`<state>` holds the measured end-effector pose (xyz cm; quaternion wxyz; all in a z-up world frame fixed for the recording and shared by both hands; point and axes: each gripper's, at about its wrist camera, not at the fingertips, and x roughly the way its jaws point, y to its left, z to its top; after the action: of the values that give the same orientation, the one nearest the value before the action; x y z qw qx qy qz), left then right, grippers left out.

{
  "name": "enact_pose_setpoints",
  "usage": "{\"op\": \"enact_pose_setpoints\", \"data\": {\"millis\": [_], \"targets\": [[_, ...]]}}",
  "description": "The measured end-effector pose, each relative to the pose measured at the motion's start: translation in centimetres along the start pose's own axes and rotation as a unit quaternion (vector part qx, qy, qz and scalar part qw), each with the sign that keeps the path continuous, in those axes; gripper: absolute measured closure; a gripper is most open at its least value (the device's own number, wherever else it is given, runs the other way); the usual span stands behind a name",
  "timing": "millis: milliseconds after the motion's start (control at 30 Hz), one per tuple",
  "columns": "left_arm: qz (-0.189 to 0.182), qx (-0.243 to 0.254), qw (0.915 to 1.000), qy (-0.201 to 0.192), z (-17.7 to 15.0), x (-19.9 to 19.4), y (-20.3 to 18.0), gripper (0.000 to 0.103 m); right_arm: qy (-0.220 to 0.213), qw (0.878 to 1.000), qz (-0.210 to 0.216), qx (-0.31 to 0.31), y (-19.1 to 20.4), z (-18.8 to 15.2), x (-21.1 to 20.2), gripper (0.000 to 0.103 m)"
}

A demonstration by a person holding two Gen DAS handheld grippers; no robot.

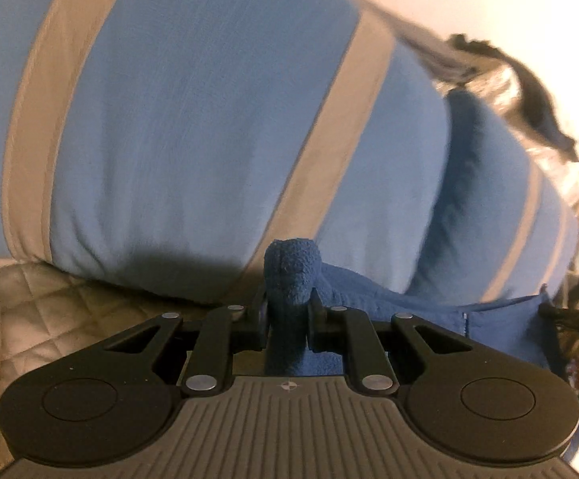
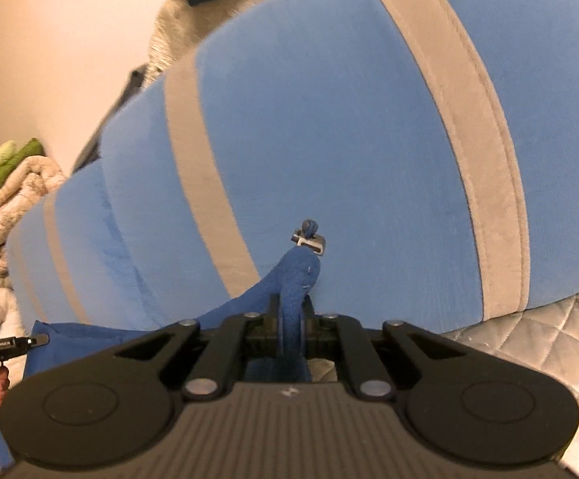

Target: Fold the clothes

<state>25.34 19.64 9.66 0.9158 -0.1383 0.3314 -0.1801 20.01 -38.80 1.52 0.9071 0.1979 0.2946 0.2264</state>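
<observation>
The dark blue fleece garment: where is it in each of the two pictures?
Left wrist view: the dark blue fleece garment is bottom centre, pinched in the left hand-held gripper, trailing right.
Right wrist view: it is bottom centre, pinched in the right hand-held gripper, trailing left.
Shared landmark: the blue cushion with grey stripes behind.

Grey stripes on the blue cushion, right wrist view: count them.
3 on the blue cushion: one wide stripe at right, one in the middle, one narrow at far left. More may lie outside the frame.
</observation>
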Motion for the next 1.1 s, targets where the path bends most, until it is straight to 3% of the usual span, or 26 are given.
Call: {"op": "enact_pose_setpoints", "data": {"millis": [133, 200, 233, 333, 433, 500, 633, 867, 967, 1100], "targets": [[0.032, -0.004, 0.999, 0.03, -1.5, 3.0, 1.0, 0.086, 0.025, 0.999, -0.027, 0.003, -0.8, -0.7, 2.9, 0.095], [0.045, -0.011, 0.9977, 0.05, -2.2, 4.0, 1.3, 0.081, 0.043, 0.998, -0.043, 0.006, -1.1, -1.0, 4.1, 0.092], [0.052, -0.014, 0.9965, 0.064, -2.3, 4.4, 1.4, 0.079, 0.058, 0.997, -0.056, 0.009, -1.1, -1.2, 4.6, 0.082], [0.078, -0.012, 0.9932, 0.086, -2.0, 3.9, 1.2, 0.065, 0.095, 0.99, -0.102, -0.013, -0.3, -1.2, 5.0, 0.016], [0.107, -0.002, 0.9898, 0.094, -1.6, 2.2, 0.2, 0.047, 0.102, 0.986, -0.131, -0.038, 1.4, -1.0, 3.5, 0.003], [0.118, 0.013, 0.9881, 0.097, -1.3, 0.7, -1.3, 0.038, 0.107, 0.983, -0.144, -0.049, 2.7, -0.7, 2.1, 0.0], [0.115, 0.046, 0.9871, 0.102, -0.5, -2.4, -5.6, 0.035, 0.11, 0.977, -0.168, -0.076, 6.2, 0.0, -0.8, 0.0], [0.09, 0.085, 0.9892, 0.078, 1.3, -8.0, -14.4, 0.024, 0.105, 0.978, -0.142, -0.112, 13.8, 2.0, -6.0, 0.0], [0.091, 0.107, 0.9875, 0.071, 0.6, -9.9, -17.4, 0.021, 0.103, 0.978, -0.136, -0.118, 16.4, 2.1, -7.8, 0.0], [0.094, 0.09, 0.9881, 0.082, -1.7, -11.2, -19.9, 0.021, 0.129, 0.977, -0.139, -0.097, 18.2, 0.2, -9.1, 0.0]]}}
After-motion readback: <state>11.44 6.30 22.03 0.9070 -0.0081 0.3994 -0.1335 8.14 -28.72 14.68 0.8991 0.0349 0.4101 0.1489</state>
